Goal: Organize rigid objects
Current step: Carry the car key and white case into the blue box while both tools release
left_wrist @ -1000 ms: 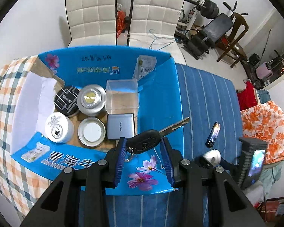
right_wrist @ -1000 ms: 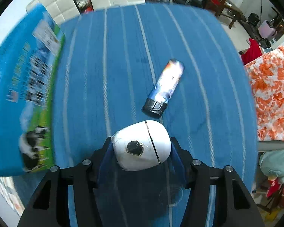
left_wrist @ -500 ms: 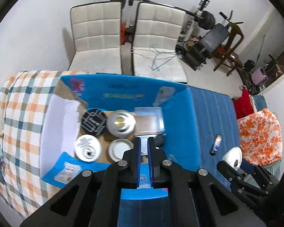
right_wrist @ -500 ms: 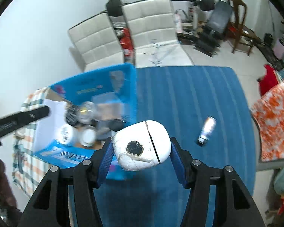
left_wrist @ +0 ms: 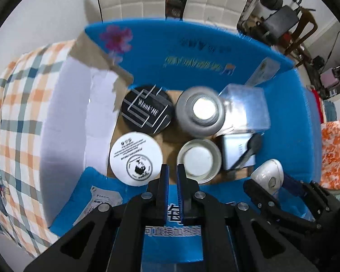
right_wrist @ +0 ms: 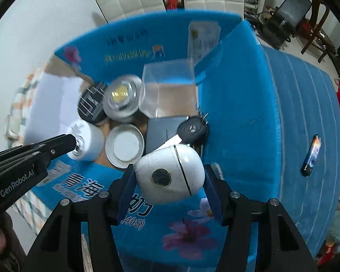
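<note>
Holding white egg-shaped case (right_wrist: pixel 170 171) pinched in right gripper (right_wrist: pixel 170 181), hovering over near flap of blue box (right_wrist: pixel 235 104). Left gripper (left_wrist: pixel 171 181) pressed together, empty. Car key (right_wrist: pixel 191 130) lying ahead on grey case (right_wrist: pixel 162 128). Judging next: easing forward, lowering, spreading fingers. Lighter (right_wrist: pixel 311 155) waiting off right.

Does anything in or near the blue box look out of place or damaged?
One item lies outside the blue box: a small dark lighter-like object on the striped blue cloth. The box's left flap also looks torn, showing brown cardboard.
</note>
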A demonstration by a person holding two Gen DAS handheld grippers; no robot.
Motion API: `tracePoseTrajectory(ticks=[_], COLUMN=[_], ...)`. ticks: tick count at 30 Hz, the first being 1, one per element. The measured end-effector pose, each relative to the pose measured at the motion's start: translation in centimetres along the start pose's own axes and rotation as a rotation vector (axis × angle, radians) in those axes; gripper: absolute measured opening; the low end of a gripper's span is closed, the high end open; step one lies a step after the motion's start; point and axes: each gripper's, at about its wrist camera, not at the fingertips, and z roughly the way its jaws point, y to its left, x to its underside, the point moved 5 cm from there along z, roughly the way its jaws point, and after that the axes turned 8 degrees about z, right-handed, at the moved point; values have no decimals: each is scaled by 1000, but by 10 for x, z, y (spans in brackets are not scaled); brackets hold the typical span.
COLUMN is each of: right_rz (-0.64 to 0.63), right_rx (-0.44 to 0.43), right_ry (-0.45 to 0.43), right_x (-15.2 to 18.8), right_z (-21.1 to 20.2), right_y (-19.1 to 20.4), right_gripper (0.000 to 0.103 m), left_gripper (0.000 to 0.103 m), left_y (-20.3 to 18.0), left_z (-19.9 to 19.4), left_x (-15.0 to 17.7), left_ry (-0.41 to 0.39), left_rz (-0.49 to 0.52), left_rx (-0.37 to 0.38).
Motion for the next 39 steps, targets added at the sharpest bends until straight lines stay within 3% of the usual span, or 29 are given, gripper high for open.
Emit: tracePoseTrajectory(ticks=[14,26,28,29,30,31,35,36,39], right_rz=[-13,24,40,45,47,41,28,29,60], right_rx=[86,83,62,47,41,57,65,66,57], right_ry=[45,67,65,58,44,28,-38,-54,-103], right_x=[11,6,4,3,2,1,-4,-3,0], right_z=[32,25,16,10,1,-7,-41,-51,-82], right_y=[2,0,-3,-4,-5,-7,-16,-17,-30], right_gripper=[61,62,69,76,78,79,82,83,87], left_gripper=[5,7,27,48,59,63,97,103,103], left_y=[-1,-10,-13,-14,-18,-18,-18,-19,-25], left_z=[15,-30,-37,-39,-44,-48,-72,-79,-95], left_x=[15,20,18,16,14,14,11,8,5], left_ry=[51,7,23,20,8,-6,-60,-70,-97], left_rz=[16,18,28,34,45,51,51,51,52], left_rx=[-25,-78,-95,-97,-112,-129,-126,-123,-119])
